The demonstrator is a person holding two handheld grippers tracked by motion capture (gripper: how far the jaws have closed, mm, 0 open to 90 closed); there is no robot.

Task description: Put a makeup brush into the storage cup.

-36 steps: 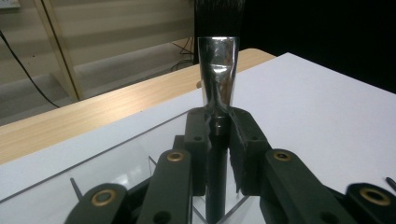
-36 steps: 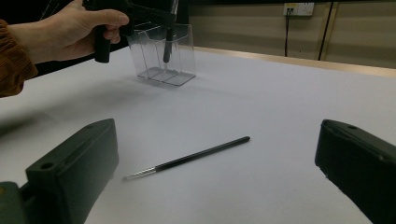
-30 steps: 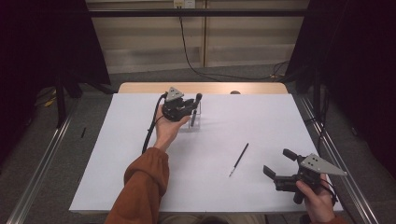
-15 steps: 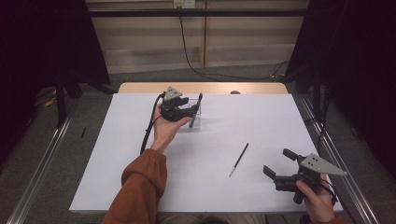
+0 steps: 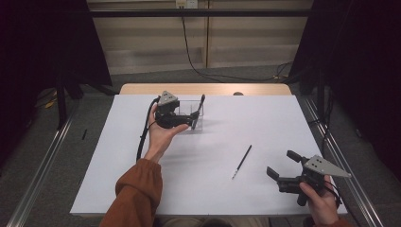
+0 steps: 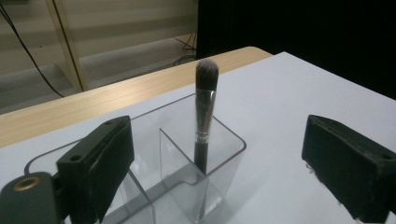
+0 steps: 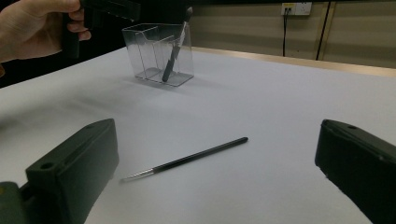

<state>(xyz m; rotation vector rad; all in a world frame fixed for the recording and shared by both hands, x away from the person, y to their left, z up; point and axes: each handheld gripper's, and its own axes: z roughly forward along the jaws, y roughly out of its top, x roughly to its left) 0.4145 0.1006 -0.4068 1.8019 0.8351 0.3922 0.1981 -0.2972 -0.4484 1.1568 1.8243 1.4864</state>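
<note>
Nearest on the right, the right gripper point(image 5: 280, 170) rests wide open and empty, a thin brush point(image 5: 241, 161) just beyond. Farther left, the left gripper point(image 5: 194, 113), jaws just opened, stands around a makeup brush point(image 6: 204, 116) upright in a clear holder point(image 6: 224, 154).

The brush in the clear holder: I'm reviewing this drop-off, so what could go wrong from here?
1. The brush leans in the holder; the left gripper, jaws just opened, is close and might knock it while pulling away.
2. The holder looks light and might tip.
3. The thin brush lies flat, so the right gripper may slip on it.
</note>
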